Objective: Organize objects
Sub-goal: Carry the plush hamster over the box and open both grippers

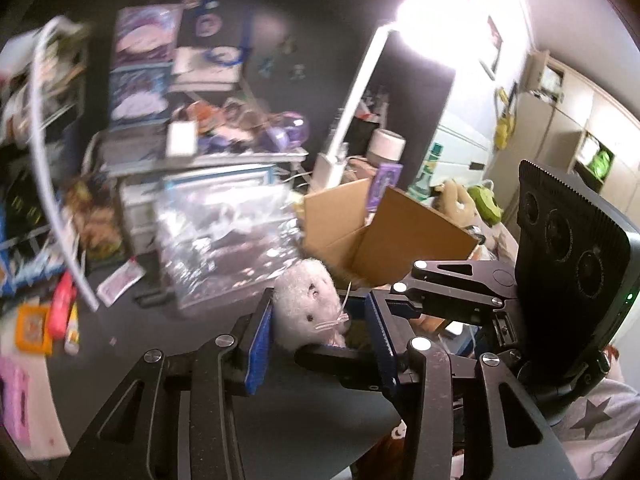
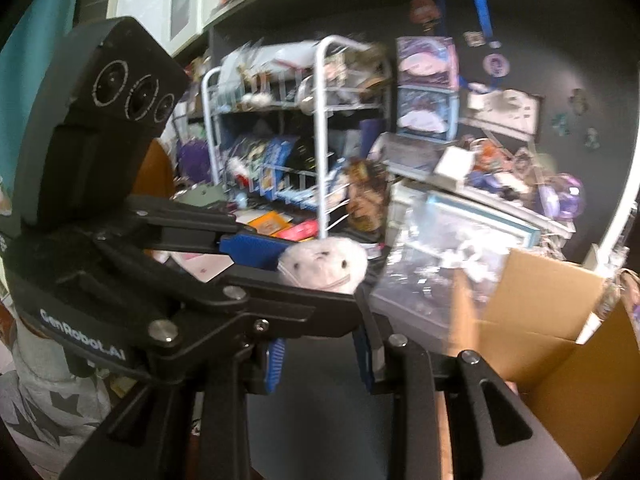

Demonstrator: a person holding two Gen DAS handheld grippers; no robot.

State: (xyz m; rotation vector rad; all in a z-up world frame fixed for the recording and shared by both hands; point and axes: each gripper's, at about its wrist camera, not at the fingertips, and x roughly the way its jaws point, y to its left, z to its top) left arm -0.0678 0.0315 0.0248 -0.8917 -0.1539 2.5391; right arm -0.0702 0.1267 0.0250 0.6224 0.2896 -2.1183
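Observation:
A small white plush toy with a stitched face sits between the blue pads of my left gripper, which is shut on it above the dark desk. The right wrist view shows the same plush in the left gripper's jaws, in front of my right gripper. My right gripper is open and empty, its blue pads apart. In the left wrist view the right gripper crosses just behind the plush. An open cardboard box stands right behind; it also shows in the right wrist view.
A clear plastic bag lies on the desk left of the box. A white wire rack full of items stands at the back. Stacked boxes, a lamp arm and small packets crowd the desk.

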